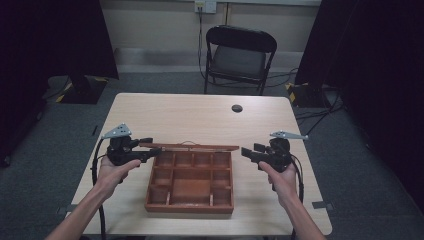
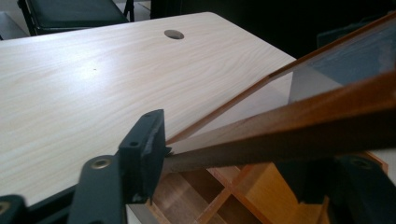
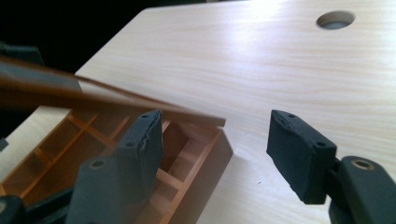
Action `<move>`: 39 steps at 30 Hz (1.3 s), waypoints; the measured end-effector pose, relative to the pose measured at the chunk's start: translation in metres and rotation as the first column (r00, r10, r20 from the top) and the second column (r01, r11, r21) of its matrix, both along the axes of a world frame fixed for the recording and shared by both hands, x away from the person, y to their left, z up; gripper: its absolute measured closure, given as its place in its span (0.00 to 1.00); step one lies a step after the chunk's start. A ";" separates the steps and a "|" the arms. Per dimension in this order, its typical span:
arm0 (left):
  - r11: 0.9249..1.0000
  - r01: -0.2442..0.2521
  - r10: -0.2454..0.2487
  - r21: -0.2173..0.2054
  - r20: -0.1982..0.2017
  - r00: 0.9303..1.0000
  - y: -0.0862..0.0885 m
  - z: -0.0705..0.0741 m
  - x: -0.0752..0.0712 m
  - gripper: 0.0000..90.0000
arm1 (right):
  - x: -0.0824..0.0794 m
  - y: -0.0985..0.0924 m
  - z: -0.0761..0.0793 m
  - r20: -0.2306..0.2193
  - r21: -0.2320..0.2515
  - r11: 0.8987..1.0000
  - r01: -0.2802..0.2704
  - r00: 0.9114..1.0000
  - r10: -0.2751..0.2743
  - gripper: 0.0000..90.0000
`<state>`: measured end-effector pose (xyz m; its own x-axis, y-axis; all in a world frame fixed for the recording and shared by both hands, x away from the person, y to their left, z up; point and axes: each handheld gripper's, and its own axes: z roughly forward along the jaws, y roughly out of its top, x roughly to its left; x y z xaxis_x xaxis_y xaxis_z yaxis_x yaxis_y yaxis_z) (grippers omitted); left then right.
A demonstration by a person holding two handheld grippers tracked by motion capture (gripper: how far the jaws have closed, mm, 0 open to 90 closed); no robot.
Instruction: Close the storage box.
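Observation:
A brown wooden compartment box [image 1: 189, 207] sits at the table's near middle, its several compartments bare. Its glass-paned lid [image 1: 190, 146] is raised along the far side. My left gripper [image 1: 149, 150] is at the lid's left end. In the left gripper view the lid's wooden frame [image 2: 289, 126] crosses between the jaws of that gripper [image 2: 247, 154]. The left pad [image 2: 149, 149] is at the frame's end and the jaws are apart, so it is open. My right gripper [image 1: 247, 152] hovers just right of the box, open and empty [image 3: 217, 140], with the lid's edge [image 3: 116, 105] beyond it.
The light wooden table [image 1: 200, 117] has a cable hole [image 1: 237, 108] at the far middle. A black folding chair [image 1: 239, 55] stands behind it. Dark curtains hang at both sides, and cables lie on the floor to the right.

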<state>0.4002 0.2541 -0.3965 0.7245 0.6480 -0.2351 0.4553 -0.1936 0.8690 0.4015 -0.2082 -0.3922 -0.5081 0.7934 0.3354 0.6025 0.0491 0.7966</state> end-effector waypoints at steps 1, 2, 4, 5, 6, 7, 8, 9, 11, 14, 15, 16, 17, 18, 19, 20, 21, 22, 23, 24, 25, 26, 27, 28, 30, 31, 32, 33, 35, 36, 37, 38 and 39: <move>1.000 -0.004 0.004 0.000 -0.009 1.000 -0.001 -0.001 -0.002 0.35 | 0.000 -0.001 0.003 0.007 0.006 1.000 0.006 1.000 -0.006 0.40; 1.000 -0.002 0.002 0.003 -0.011 1.000 -0.001 -0.002 -0.003 0.32 | 0.001 -0.002 0.008 0.011 0.017 1.000 0.004 1.000 -0.004 0.40; 1.000 0.004 -0.004 0.013 -0.023 1.000 -0.001 -0.003 -0.004 0.29 | 0.002 0.001 0.015 0.013 0.020 1.000 -0.016 1.000 0.016 0.40; 1.000 0.004 -0.004 0.016 -0.027 1.000 -0.001 -0.004 -0.005 0.27 | 0.003 0.003 0.018 0.013 0.019 0.999 -0.031 0.999 0.031 0.41; 1.000 0.011 -0.011 0.024 -0.030 0.999 -0.002 -0.005 -0.007 0.27 | 0.003 0.006 0.020 0.010 0.019 0.999 -0.042 0.999 0.042 0.41; 0.999 0.013 -0.013 0.030 -0.030 0.999 -0.002 -0.006 -0.008 0.26 | 0.002 0.011 0.024 0.021 0.025 0.996 -0.081 0.997 0.081 0.41; 0.999 0.015 -0.014 0.035 -0.030 0.999 -0.002 -0.007 -0.009 0.26 | 0.002 0.013 0.027 0.022 0.029 0.995 -0.096 0.995 0.095 0.41; 0.999 0.016 -0.016 0.035 -0.028 1.000 -0.002 -0.007 -0.011 0.25 | 0.002 0.017 0.029 0.023 0.032 0.993 -0.112 0.994 0.111 0.41; 0.999 0.017 -0.016 0.037 -0.023 1.000 -0.002 -0.008 -0.013 0.25 | 0.001 0.023 0.035 0.037 0.046 0.986 -0.162 0.986 0.161 0.44; 0.999 0.019 -0.018 0.046 -0.014 1.000 -0.003 -0.010 -0.015 0.24 | -0.004 0.038 0.044 0.053 0.042 0.972 -0.231 0.972 0.229 0.51; 0.999 0.018 -0.018 0.048 -0.013 1.000 -0.003 -0.010 -0.016 0.24 | -0.006 0.043 0.048 0.054 0.033 0.966 -0.258 0.965 0.256 0.54; 0.998 0.021 -0.020 0.052 -0.013 1.000 -0.003 -0.011 -0.017 0.24 | -0.008 0.049 0.051 0.058 0.022 0.959 -0.284 0.958 0.282 0.56; 0.998 0.022 -0.021 0.051 -0.015 1.000 -0.003 -0.011 -0.017 0.23 | -0.011 0.058 0.055 0.061 0.016 0.948 -0.318 0.947 0.316 0.60; 0.998 0.022 -0.022 0.053 -0.017 1.000 -0.003 -0.012 -0.017 0.23 | -0.014 0.064 0.057 0.064 0.014 0.939 -0.345 0.937 0.343 0.62; 0.998 0.024 -0.023 0.056 -0.019 1.000 -0.002 -0.012 -0.018 0.23 | -0.015 0.068 0.059 0.066 0.008 0.934 -0.358 0.932 0.357 0.64; 0.998 0.027 -0.026 0.056 -0.018 0.999 -0.002 -0.012 -0.018 0.23 | -0.017 0.073 0.061 0.066 -0.004 0.932 -0.363 0.930 0.363 0.65; 0.998 0.026 -0.026 0.048 -0.019 0.999 -0.002 -0.012 -0.019 0.23 | -0.019 0.078 0.063 0.061 -0.017 0.929 -0.369 0.927 0.370 0.68; 0.998 0.029 -0.028 0.050 -0.018 0.999 -0.001 -0.012 -0.019 0.23 | -0.020 0.084 0.065 0.061 -0.017 0.919 -0.393 0.917 0.393 0.70; 0.998 0.031 -0.030 0.052 -0.021 0.999 -0.001 -0.013 -0.019 0.23 | -0.022 0.091 0.066 0.068 -0.010 0.906 -0.423 0.904 0.422 0.72; 0.998 0.032 -0.031 0.053 -0.019 0.999 -0.001 -0.013 -0.020 0.23 | -0.023 0.097 0.068 0.068 -0.010 0.897 -0.443 0.894 0.442 0.74; 0.998 0.033 -0.032 0.054 -0.018 0.999 -0.001 -0.013 -0.020 0.23 | -0.023 0.101 0.069 0.068 -0.009 0.887 -0.462 0.884 0.462 0.75; 0.998 0.033 -0.032 0.053 -0.018 0.999 -0.002 -0.013 -0.020 0.23 | -0.023 0.107 0.070 0.062 -0.011 0.875 -0.484 0.873 0.484 0.77; 0.998 0.034 -0.033 0.051 -0.018 0.999 -0.001 -0.013 -0.019 0.23 | -0.022 0.113 0.070 0.046 -0.008 0.861 -0.509 0.860 0.509 0.78; 0.998 0.034 -0.033 0.052 -0.020 0.999 -0.001 -0.013 -0.019 0.23 | -0.021 0.119 0.070 0.027 -0.008 0.848 -0.530 0.848 0.530 0.80; 0.998 0.035 -0.034 0.050 -0.018 0.999 -0.001 -0.014 -0.020 0.22 | -0.020 0.128 0.069 0.008 -0.010 0.824 -0.567 0.824 0.567 0.82; 0.998 0.038 -0.037 0.053 -0.016 0.999 -0.001 -0.015 -0.020 0.22 | -0.019 0.133 0.067 -0.011 0.000 0.812 -0.583 0.812 0.583 0.83; 0.998 0.039 -0.038 0.053 -0.016 0.999 -0.001 -0.016 -0.021 0.22 | -0.018 0.137 0.066 -0.023 0.004 0.807 -0.590 0.807 0.590 0.83; 0.998 0.038 -0.037 0.055 -0.016 0.999 -0.001 -0.016 -0.021 0.22 | -0.017 0.141 0.063 -0.041 0.002 0.802 -0.597 0.802 0.596 0.85; 0.997 0.039 -0.038 0.059 -0.017 0.999 -0.002 -0.016 -0.021 0.22 | -0.015 0.144 0.059 -0.051 0.008 0.801 -0.598 0.800 0.598 0.86; 0.997 0.039 -0.038 0.063 -0.015 0.999 -0.002 -0.016 -0.022 0.22 | -0.014 0.145 0.057 -0.055 0.016 0.805 -0.593 0.804 0.592 0.86; 0.997 0.041 -0.040 0.065 -0.012 0.999 -0.002 -0.016 -0.021 0.21 | -0.015 0.145 0.057 -0.048 0.012 0.807 -0.590 0.806 0.590 0.86; 0.997 0.041 -0.040 0.066 -0.010 0.999 -0.002 -0.017 -0.021 0.21 | -0.016 0.144 0.056 -0.044 0.006 0.806 -0.592 0.805 0.591 0.87; 0.997 0.043 -0.042 0.067 -0.010 0.999 -0.002 -0.017 -0.021 0.21 | -0.016 0.144 0.055 -0.045 0.010 0.809 -0.588 0.808 0.588 0.87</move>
<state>0.3791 0.2517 -0.4133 0.7497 0.6313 -0.1988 0.4531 -0.2707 0.8493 0.3858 -0.0647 -0.3370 -0.8628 0.3492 0.3655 0.4912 0.4086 0.7693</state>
